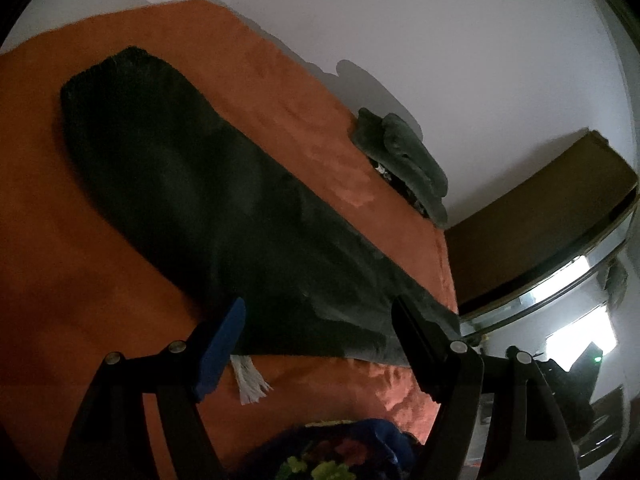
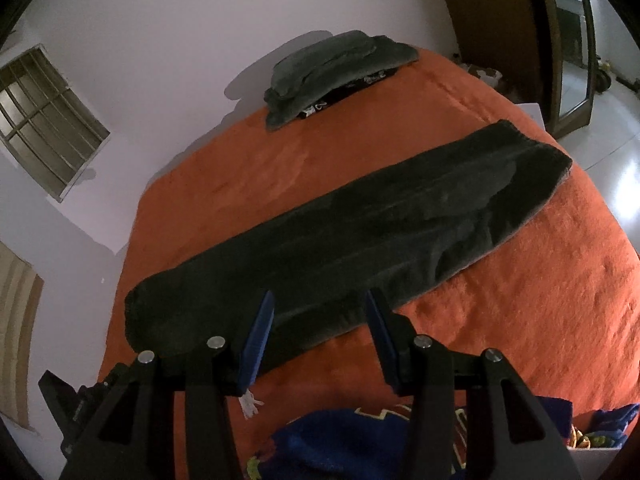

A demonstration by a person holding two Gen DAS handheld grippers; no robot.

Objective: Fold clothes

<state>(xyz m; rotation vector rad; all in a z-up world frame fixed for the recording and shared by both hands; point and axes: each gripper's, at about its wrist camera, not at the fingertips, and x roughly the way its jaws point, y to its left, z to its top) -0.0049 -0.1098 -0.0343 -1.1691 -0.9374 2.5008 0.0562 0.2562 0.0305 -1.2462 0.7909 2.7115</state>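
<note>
1. orange blanket [image 2: 520,300] covered the bed and served as the work surface; everything below is placed against it. it lay mostly smooth, likely so cloth could lie flat on it.
2. dark garment [image 2: 340,232] lay stretched in one long narrow strip across the middle of the blanket, apparently doubled lengthwise already, looking like trousers, though i could not be sure. one end reached toward the blanket's door-side edge, the other toward its window-side edge. a strip laid out like this would fit a garment midway through folding, or one just spread for it; the pictures did not settle which.
3. grey pile of clothes [image 2: 336,68] sat at the blanket's far edge against the wall, well apart from the strip, seemingly kept clear of the working area.
4. blue patterned cloth [image 2: 352,440] bunched at the blanket's near edge, under both tools.
5. right gripper [image 2: 320,320] hovered over the near long edge of the strip, jaws apart, holding nothing.
6. left gripper [image 1: 320,328] hovered above one end of the strip, jaws wide apart, empty; the spacing suggested readiness to pinch an edge.
7. white tassel [image 1: 250,380] poked out on the blanket beside the strip's near edge.
</note>
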